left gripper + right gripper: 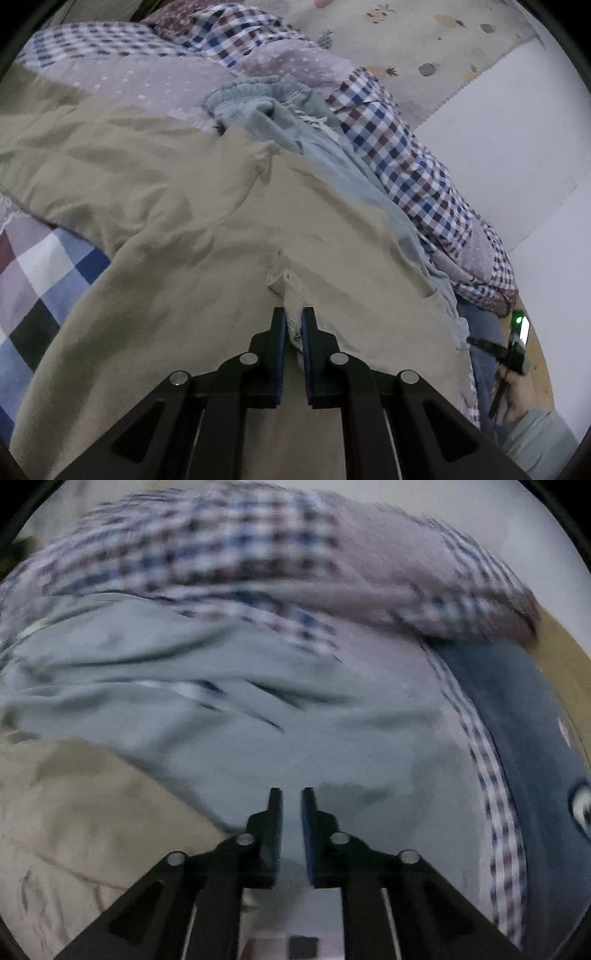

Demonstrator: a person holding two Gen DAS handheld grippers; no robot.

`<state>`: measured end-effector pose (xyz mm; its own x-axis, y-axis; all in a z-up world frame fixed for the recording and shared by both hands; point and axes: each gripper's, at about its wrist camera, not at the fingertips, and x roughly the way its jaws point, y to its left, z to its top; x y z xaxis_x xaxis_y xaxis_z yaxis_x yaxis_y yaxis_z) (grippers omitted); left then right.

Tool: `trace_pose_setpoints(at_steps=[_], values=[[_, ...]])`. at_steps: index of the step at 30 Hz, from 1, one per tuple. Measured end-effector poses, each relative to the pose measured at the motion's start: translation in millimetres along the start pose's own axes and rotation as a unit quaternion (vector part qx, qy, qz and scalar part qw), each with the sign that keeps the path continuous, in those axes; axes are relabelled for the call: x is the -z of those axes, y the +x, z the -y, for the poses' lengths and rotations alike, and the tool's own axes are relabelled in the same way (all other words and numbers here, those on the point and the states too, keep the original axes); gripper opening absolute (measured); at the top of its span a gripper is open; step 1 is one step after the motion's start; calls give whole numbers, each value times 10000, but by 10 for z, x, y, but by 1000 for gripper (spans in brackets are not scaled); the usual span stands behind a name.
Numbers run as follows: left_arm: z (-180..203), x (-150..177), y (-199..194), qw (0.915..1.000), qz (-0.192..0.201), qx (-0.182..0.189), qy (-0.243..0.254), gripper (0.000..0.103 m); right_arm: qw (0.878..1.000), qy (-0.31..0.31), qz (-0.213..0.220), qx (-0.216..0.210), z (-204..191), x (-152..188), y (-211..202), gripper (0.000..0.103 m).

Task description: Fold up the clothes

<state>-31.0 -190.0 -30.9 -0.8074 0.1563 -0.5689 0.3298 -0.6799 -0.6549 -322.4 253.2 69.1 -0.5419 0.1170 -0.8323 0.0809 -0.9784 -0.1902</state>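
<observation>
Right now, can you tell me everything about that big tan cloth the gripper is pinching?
The tan garment looks like soft, matte woven cloth, khaki-beige and wrinkled. It lies spread loosely over the checked bedding, unfolded, with a gathered seam or torn-looking spot near its middle. The left hand-held gripper pinches a bunched fold of it between its blue-padded fingers. A pale blue garment lies against its far edge, partly tucked under it. The right wrist view shows its corner too, blurred.

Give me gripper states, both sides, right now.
Left gripper: shut on the beige garment.
Right gripper: nearly closed over the light blue garment; grip cannot be told.
</observation>
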Motion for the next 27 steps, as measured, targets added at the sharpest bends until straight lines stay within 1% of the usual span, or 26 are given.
trace_pose_setpoints(at_steps=[1, 2, 3, 4, 5, 7, 8, 10, 14, 15, 16, 18, 21, 24, 27], values=[[-14, -3, 5, 10000, -24, -17, -29, 7, 9998, 173, -51, -110, 89, 42, 7, 21], [-9, 0, 5, 10000, -30, -27, -12, 7, 9991, 333, -74, -271, 178, 85, 0, 25], [-4, 3, 4, 10000, -36, -37, 7, 7, 9979, 460, -55, -449, 246, 123, -25, 37], [-3, 4, 3, 10000, -39, -42, 5, 7, 9963, 577, -22, -632, 309, 158, -57, 42], [-2, -1, 4, 10000, -38, -39, -4, 7, 9941, 655, 27, -860, 343, 168, -85, 45], [-10, -3, 9, 10000, -49, -57, -35, 7, 9898, 691, 36, -1247, 370, 154, -130, 47], [-13, -4, 11, 10000, -55, -66, -50, 7, 9896, 672, 18, -1269, 361, 151, -149, 48], [-13, -5, 16, 9999, -59, -88, -59, 7, 9908, 630, -51, -1198, 328, 154, -168, 49], [-8, -11, 9, 9999, -59, -103, -53, 7, 9880, 573, -75, -1431, 241, 185, -182, 49], [-10, -11, 5, 9999, -56, -100, -60, 7, 9887, 508, -88, -1408, 202, 196, -174, 49], [-12, -11, 1, 9999, -54, -96, -68, 7, 9898, 429, -105, -1357, 159, 209, -163, 49], [-11, -17, -8, 9999, -52, -81, -73, 7, 9931, 385, -142, -1099, 92, 228, -144, 49], [-37, -29, -2, 9998, -109, -32, -157, 7, 9953, 431, -48, -863, -1, 235, -216, 49], [-134, -42, 24, 9984, -314, 151, -453, 7, 9927, 138, 155, -1190, -300, 247, -475, 49], [-181, -58, 22, 9963, -468, 298, -662, 9, 9815, -377, 284, -1854, -878, 308, -814, 50]])
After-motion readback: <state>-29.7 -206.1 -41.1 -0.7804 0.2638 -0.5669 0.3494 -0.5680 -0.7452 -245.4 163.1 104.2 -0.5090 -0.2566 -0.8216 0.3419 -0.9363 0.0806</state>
